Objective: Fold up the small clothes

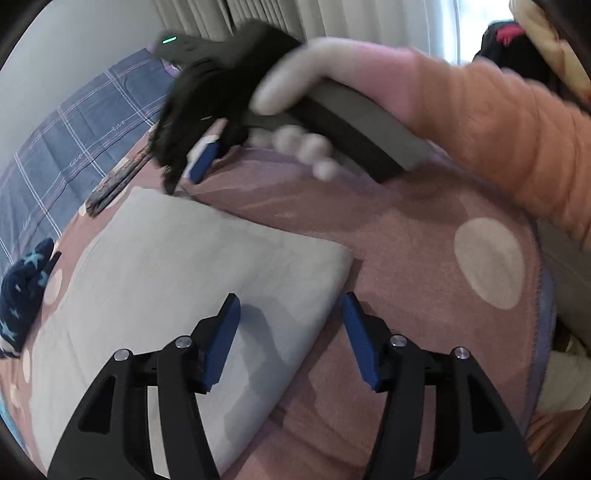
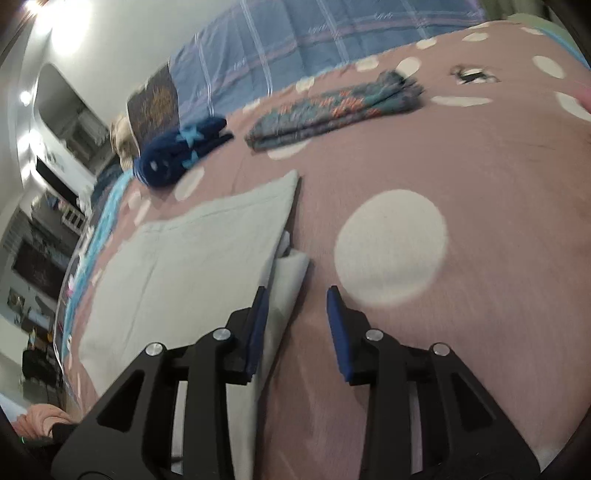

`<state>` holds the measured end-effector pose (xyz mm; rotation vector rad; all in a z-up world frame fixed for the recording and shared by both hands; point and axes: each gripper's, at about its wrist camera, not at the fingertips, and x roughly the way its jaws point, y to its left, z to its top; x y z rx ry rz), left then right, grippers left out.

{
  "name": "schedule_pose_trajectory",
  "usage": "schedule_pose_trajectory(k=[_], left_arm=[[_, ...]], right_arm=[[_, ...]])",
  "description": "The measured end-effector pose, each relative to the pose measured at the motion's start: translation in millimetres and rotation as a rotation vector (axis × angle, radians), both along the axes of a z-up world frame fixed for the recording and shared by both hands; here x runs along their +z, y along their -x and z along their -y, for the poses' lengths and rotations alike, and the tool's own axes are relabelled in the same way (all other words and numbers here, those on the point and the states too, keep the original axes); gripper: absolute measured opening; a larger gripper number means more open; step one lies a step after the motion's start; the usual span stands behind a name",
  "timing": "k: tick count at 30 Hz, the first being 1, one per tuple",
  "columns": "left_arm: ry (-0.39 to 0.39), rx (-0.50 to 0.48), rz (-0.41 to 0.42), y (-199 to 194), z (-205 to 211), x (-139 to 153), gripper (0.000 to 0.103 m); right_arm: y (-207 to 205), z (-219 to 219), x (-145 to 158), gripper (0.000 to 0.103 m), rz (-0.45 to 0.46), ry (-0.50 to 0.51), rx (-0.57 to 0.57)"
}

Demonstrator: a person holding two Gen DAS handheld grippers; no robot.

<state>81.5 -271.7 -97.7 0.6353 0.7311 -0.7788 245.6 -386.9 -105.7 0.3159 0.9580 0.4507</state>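
Note:
A pale grey folded garment (image 1: 177,280) lies flat on the pink dotted blanket (image 1: 406,258); it also shows in the right wrist view (image 2: 199,254). My left gripper (image 1: 290,317) is open and empty, its jaws straddling the garment's near right corner just above it. My right gripper (image 2: 295,306) is open and empty at the garment's right edge, one finger over the cloth. In the left wrist view the right gripper (image 1: 195,166) hovers blurred at the garment's far corner, held by a hand in an orange sleeve.
A folded dark blue star-print garment (image 2: 181,151) and a folded teal patterned garment (image 2: 332,110) lie farther back on the blanket. A blue plaid quilt (image 2: 314,40) lies beyond them. Curtains (image 1: 295,18) hang behind the bed.

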Motion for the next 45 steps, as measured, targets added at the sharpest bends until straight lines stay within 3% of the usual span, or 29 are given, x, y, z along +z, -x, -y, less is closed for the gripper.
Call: schedule_pose_trajectory(k=[3, 6, 7, 8, 9, 11, 13, 17, 22, 28, 36, 39, 43, 45], left_arm=[[-0.006, 0.004, 0.036, -3.7, 6.5, -2.4, 0.062], [0.008, 0.034, 0.029, -12.8, 11.7, -2.5, 0.061], [0.02, 0.052, 0.03, -17.6, 11.4, -1.8, 0.044], [0.037, 0.062, 0.012, -20.7, 9.3, -0.3, 0.005], [0.065, 0.068, -0.024, -24.7, 5.1, 2.4, 0.002], [0.136, 0.071, -0.074, -30.5, -4.4, 10.3, 0.001], [0.196, 0.051, -0.106, -32.0, -12.9, 17.6, 0.001], [0.23, 0.053, -0.169, -35.6, -16.1, 19.9, 0.001], [0.255, 0.028, -0.177, -34.9, -20.5, 28.0, 0.001], [0.289, 0.057, -0.185, -27.8, -24.9, 40.0, 0.001], [0.414, 0.088, -0.248, -38.7, -38.3, 56.3, 0.001], [0.382, 0.071, -0.239, -34.9, -33.7, 50.2, 0.001], [0.22, 0.02, -0.262, -24.3, -4.4, 6.7, 0.003], [0.197, 0.016, -0.235, -19.5, 2.2, -4.8, 0.003]], right_arm=[[-13.1, -13.1, -1.7, 0.033, 0.016, 0.045, 0.05], [-21.2, -22.2, -0.4, 0.002, 0.039, 0.041, 0.087], [-21.8, -21.0, 3.1, 0.002, 0.061, 0.026, 0.078], [-20.6, -20.2, 8.3, 0.002, 0.103, 0.012, 0.066], [-17.7, -16.8, 14.7, 0.002, 0.162, -0.009, 0.053], [-15.6, -9.6, 18.6, 0.001, 0.222, -0.031, 0.019], [-19.5, -0.8, 7.0, 0.001, 0.207, -0.074, -0.002], [-32.8, 10.1, -14.9, 0.001, 0.13, -0.151, -0.007], [-33.5, 29.3, -17.3, 0.0, 0.141, -0.243, -0.053], [-31.1, 22.0, -17.0, 0.0, 0.136, -0.225, -0.005], [-30.0, 27.8, -19.9, 0.0, 0.123, -0.258, -0.004], [-29.8, 29.1, -21.0, 0.0, 0.12, -0.264, -0.003], [-29.3, 30.0, -21.6, 0.0, 0.119, -0.268, -0.001], [-29.1, 30.7, -22.2, 0.0, 0.117, -0.267, -0.001]])
